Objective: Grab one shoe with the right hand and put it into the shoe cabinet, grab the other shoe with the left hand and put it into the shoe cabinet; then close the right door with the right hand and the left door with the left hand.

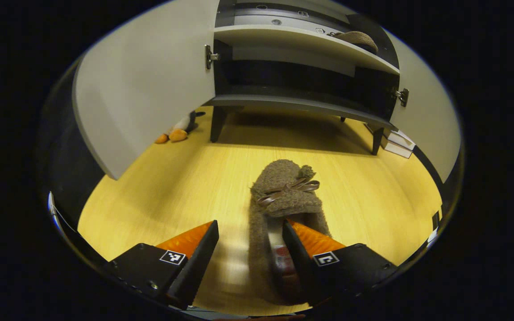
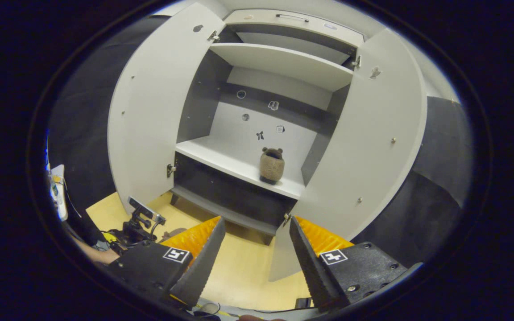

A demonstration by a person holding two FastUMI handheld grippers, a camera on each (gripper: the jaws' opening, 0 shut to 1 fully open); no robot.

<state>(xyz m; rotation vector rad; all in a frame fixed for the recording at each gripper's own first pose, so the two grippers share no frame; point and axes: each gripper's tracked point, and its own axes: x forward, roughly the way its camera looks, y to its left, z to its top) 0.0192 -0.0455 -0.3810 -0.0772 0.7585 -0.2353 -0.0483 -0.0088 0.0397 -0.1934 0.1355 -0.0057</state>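
Observation:
A brown fuzzy slipper (image 1: 283,196) with a bow lies on the wooden floor, toe toward the shoe cabinet (image 1: 301,104). My left gripper (image 1: 250,227) is open and low over its heel. One finger (image 1: 299,254) sits inside the slipper's opening, the other (image 1: 199,258) outside its side wall. The second slipper (image 2: 271,166) stands on the cabinet's middle shelf (image 2: 221,160), also seen as the slipper (image 1: 357,39). My right gripper (image 2: 257,223) is open, holds nothing, and hangs back from the cabinet. Both doors, left door (image 2: 150,116) and right door (image 2: 364,147), stand wide open.
A small plush toy (image 1: 174,131) lies on the floor by the cabinet's left leg. White boxes (image 1: 397,142) sit by its right leg. In the right gripper view, the other gripper (image 2: 143,218) and the hand (image 2: 98,254) holding it are low at the left.

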